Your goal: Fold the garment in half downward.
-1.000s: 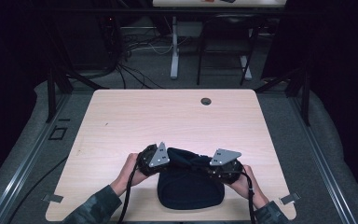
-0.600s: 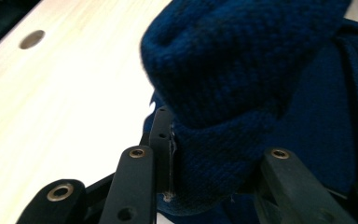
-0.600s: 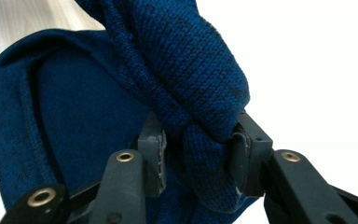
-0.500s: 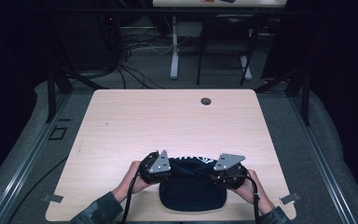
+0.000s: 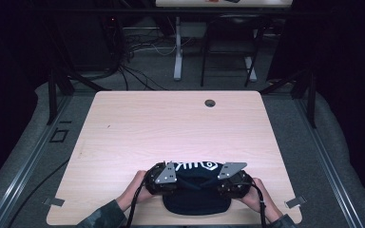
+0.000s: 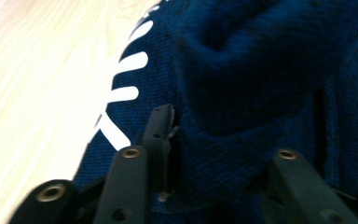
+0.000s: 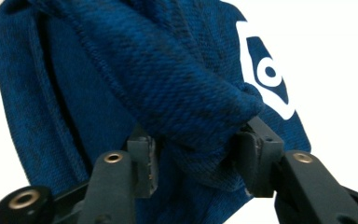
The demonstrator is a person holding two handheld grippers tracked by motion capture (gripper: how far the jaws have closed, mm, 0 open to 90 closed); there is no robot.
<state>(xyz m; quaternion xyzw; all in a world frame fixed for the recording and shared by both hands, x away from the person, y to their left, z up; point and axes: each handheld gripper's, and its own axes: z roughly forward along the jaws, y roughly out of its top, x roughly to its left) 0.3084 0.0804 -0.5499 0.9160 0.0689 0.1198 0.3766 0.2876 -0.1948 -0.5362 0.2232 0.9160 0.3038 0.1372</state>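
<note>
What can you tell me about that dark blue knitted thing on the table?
The garment is navy knit fabric with white printed lettering along its far edge. It lies folded at the near edge of the wooden table. A bunched fold sits between the left gripper fingers and another between the right gripper fingers, whose jaws have just been opening.

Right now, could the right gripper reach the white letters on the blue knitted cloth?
Probably yes. The right gripper already has a fold of the blue knitted cloth between its jaws, which have just been opening, and the white letters lie uncovered just beyond on the table.

Both tongs (image 5: 197,176) low, jaws parting
</note>
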